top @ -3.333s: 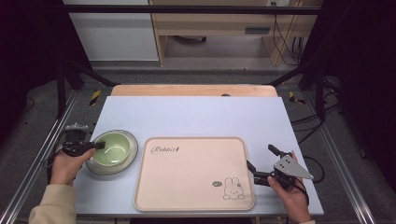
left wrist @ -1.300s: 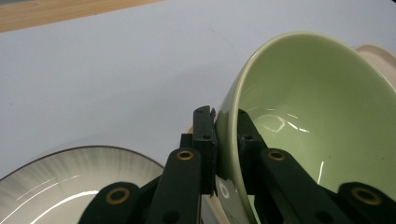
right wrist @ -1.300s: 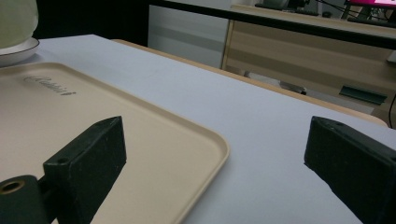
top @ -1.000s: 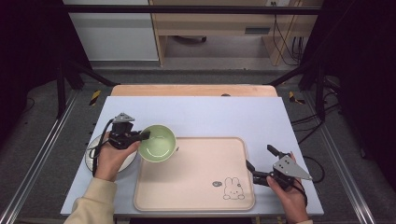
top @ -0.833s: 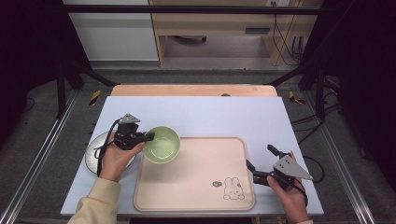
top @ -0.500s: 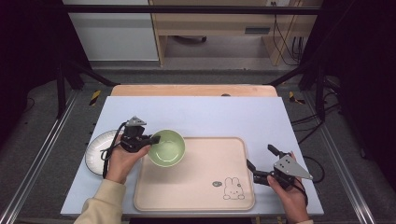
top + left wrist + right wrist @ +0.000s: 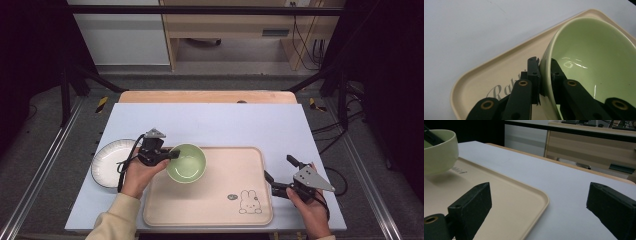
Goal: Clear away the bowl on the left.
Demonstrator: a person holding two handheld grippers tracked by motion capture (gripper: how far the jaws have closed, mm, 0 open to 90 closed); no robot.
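The left gripper [image 7: 169, 154] is pinching the rim of a pale green bowl [image 7: 186, 163], one jaw sitting inside the bowl and the other pressing on its outer wall, as the left gripper view is showing with the bowl [image 7: 594, 65] close up. The bowl is glossy and smooth, light green inside and out, with a thick rounded rim and soft white highlights glinting on its inner surface. It is hanging over the far left corner of a cream tray [image 7: 215, 210], tilted in the left gripper view, and in the right gripper view the bowl [image 7: 439, 151] is casting a shadow on the tray [image 7: 506, 202] beneath it; whether it is touching the tray I cannot tell.

The tray is lying on a light blue table [image 7: 240, 125] and is carrying a small rabbit drawing [image 7: 248, 201] near its near right corner. A white plate [image 7: 107, 161] is resting on the table just left of the tray, beside the left hand [image 7: 140, 175].

The right gripper [image 7: 279, 176] is waiting at the tray's right edge with its jaws spread wide, gripping nothing, held by the right hand [image 7: 310, 210].
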